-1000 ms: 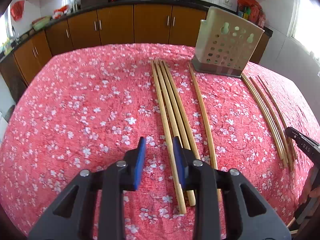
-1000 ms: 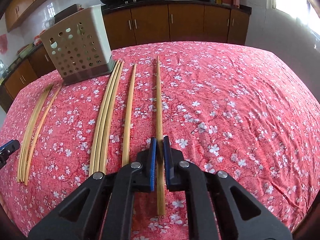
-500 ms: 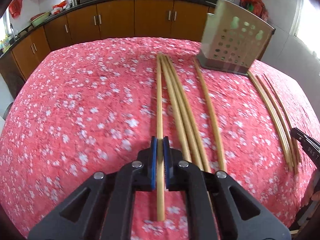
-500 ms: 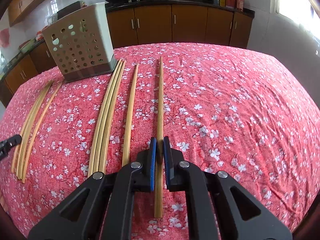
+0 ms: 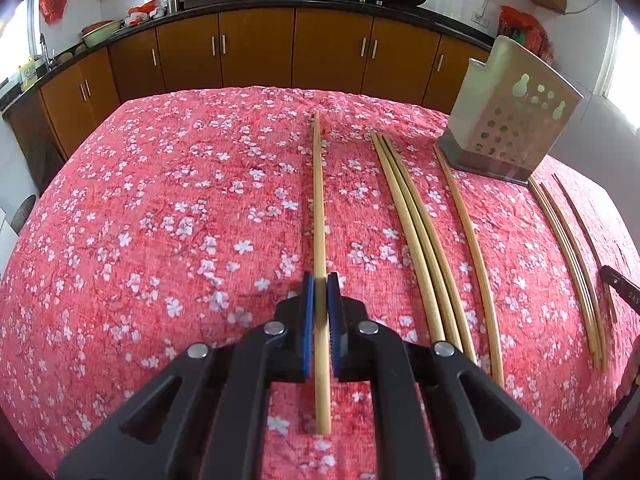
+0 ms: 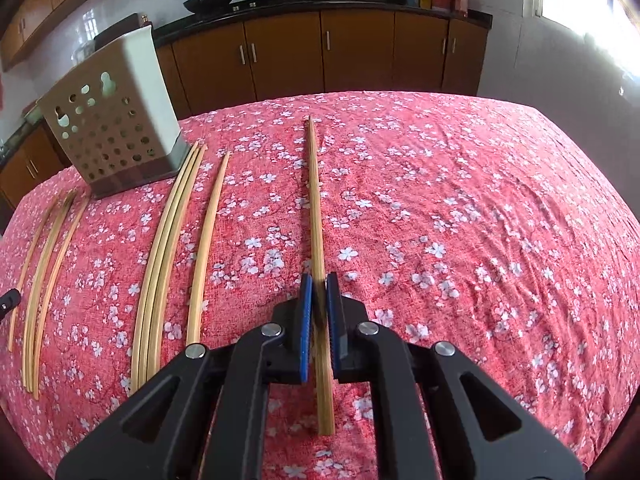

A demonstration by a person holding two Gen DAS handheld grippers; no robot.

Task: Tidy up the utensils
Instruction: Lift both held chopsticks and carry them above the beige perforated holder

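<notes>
Both jaws are clamped: left gripper (image 5: 320, 292) and right gripper (image 6: 319, 292) each pinch one chopstick (image 5: 319, 208) (image 6: 316, 216) above the tablecloth (image 5: 160, 220). Four loose chopsticks (image 5: 416, 236) lie beside the perforated holder (image 5: 508, 136), contents unseen.

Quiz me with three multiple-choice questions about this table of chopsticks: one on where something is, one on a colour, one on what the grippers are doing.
1. In the right wrist view, the perforated utensil holder stands:
A. far left
B. far right
C. near centre

2. The tablecloth is:
A. plain blue
B. red with white flowers
C. green striped

3. The left hand-held gripper and right hand-held gripper are:
A. both open and holding nothing
B. each shut on one chopstick
C. both holding the holder

Answers: 1 A, it sits at the table's far left corner. 2 B, blossoms cover red cloth. 3 B, blue pads pinch the left chopstick and the right chopstick.
</notes>
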